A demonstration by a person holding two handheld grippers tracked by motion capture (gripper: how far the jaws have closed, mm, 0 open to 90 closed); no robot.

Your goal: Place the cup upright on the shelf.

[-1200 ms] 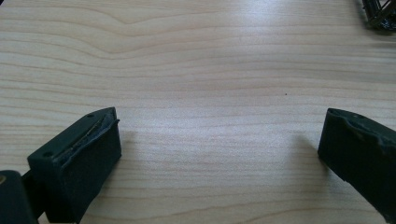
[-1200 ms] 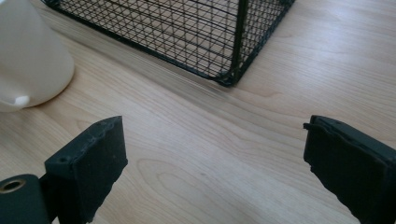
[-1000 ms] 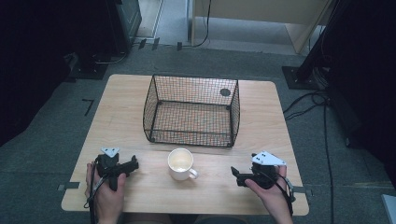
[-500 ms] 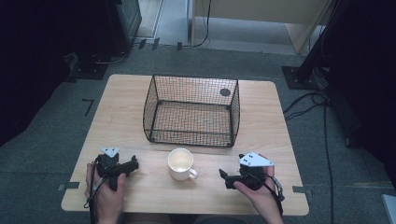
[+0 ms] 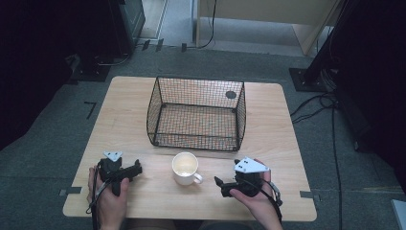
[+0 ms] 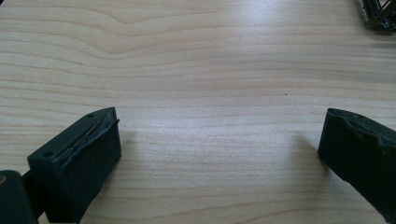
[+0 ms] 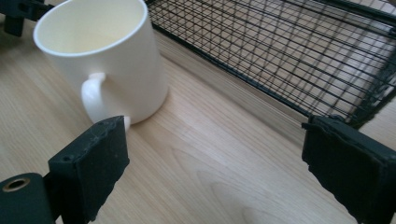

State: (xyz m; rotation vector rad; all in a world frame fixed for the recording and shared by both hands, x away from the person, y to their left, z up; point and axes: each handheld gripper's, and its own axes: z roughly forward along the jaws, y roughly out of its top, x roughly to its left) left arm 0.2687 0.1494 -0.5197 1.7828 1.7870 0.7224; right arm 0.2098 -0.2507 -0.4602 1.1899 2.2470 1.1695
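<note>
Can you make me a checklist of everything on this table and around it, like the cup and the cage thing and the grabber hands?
Surface: light wooden table, bare wood between the items.
Job's things: white mug upright, looks empty, handle toward the right gripper; black wire basket behind it, with nothing inside.
Clutter: nothing seen.
Grippers: left gripper low at the table's near left, jaws open over bare wood; right gripper near right, jaws open, close to the mug's handle, not gripping it.
Cables: one trails from each gripper; black cables on the floor at right.
Surroundings: grey carpet, dark equipment stands.
</note>
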